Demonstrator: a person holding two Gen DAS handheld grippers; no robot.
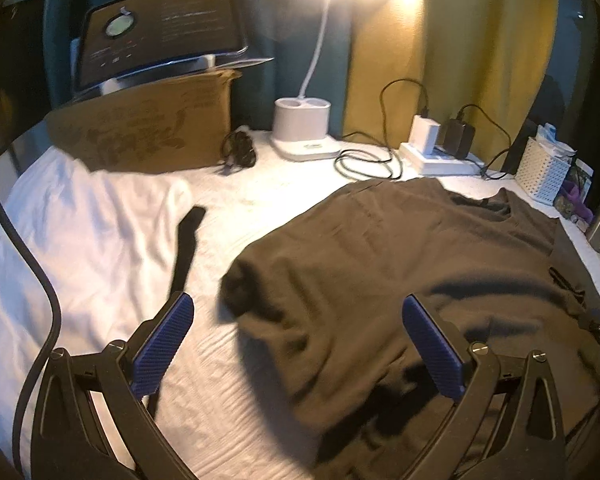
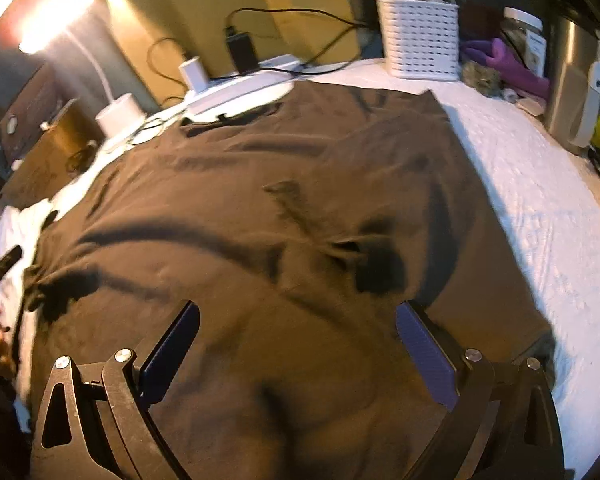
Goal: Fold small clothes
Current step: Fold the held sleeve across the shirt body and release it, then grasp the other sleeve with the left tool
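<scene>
A dark brown T-shirt [image 1: 400, 256] lies spread and wrinkled on a white cloth-covered table [image 1: 260, 192]. It fills most of the right wrist view [image 2: 284, 208], its neck toward the far side. My left gripper [image 1: 298, 314] is open and empty, hovering over the shirt's left edge. My right gripper [image 2: 298, 320] is open and empty above the shirt's near middle. A white garment [image 1: 80, 232] lies at the left, with a dark strip [image 1: 186, 240] beside it.
At the back stand a cardboard box [image 1: 148, 132] with a black device on top, a lamp base [image 1: 302, 128], a power strip with chargers and cables [image 1: 436, 152], and a white basket [image 2: 420, 38]. A metal container [image 2: 576, 80] stands at the right.
</scene>
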